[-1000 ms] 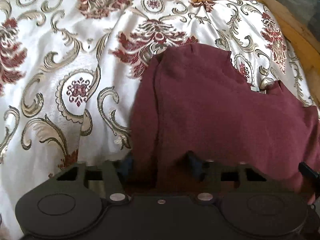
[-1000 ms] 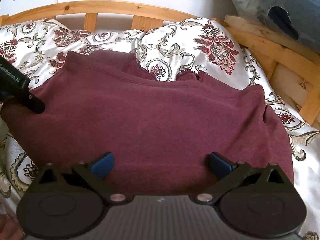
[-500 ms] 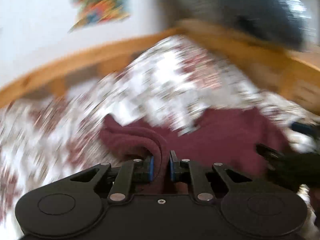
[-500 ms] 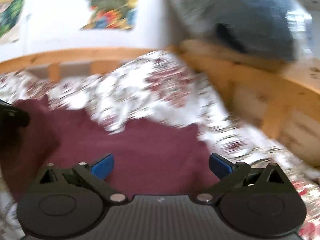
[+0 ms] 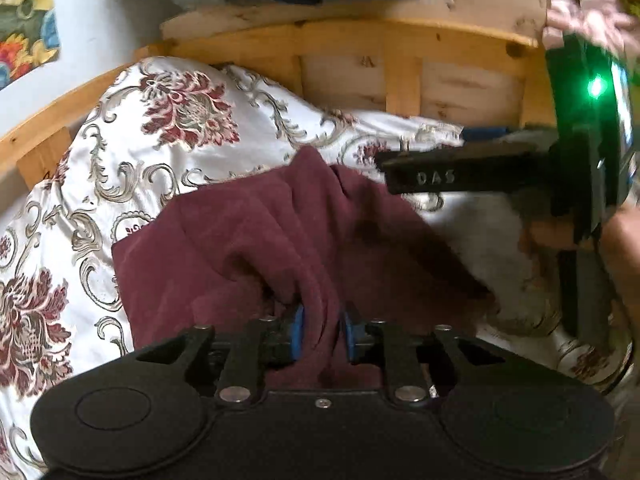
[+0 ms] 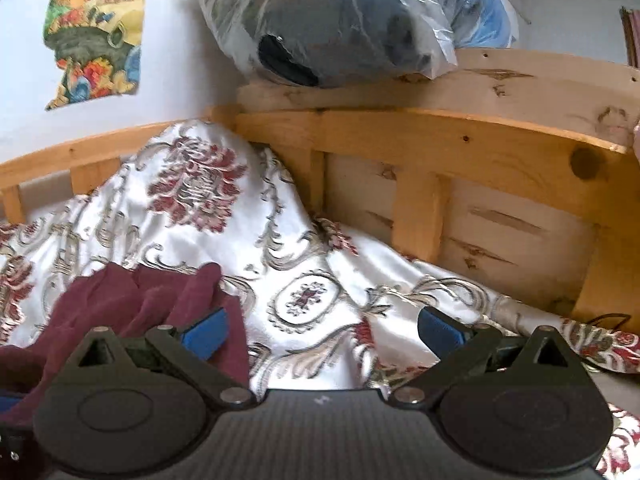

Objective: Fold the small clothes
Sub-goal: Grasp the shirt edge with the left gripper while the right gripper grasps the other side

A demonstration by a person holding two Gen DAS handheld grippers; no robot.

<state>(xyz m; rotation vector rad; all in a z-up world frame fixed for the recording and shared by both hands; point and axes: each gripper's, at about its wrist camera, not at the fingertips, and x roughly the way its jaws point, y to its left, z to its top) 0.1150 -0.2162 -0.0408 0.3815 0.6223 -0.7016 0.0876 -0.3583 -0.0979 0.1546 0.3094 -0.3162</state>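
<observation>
I have the one maroon garment [image 5: 256, 248] bunched on the bed, lying on the patterned bedspread [image 5: 168, 128] towards its near left side, with the wooden bed frame [image 5: 400, 40] beyond it. My left tool [image 5: 322, 334] sits at the garment's near edge with a ridge of the cloth standing up between its two blue pads [image 5: 298, 332]. Its jaws are opening at this moment, and the cloth between them looks slack rather than pinched, so I judge I am letting go of a fold I have just laid over. The heaped, rumpled shape suggests the fold has landed loosely and will want smoothing.

My right tool [image 6: 320, 332] is spread wide with nothing between its pads. Its left pad [image 6: 204, 334] lies just over the garment's right edge; its right pad hangs above bare bedspread. In the left wrist view that tool reaches in from the right, above the bedspread, apart from the cloth. I judge it is held clear so the fold can settle, ready to take the next edge.

By count: one garment, two tools, each with two blue pads, and one bed. One plastic-wrapped bundle [image 6: 328, 24] rests on top of the frame at the far side, and one colourful picture [image 6: 96, 40] is on the far wall to the left. No second piece of clothing shows on the bedspread.
</observation>
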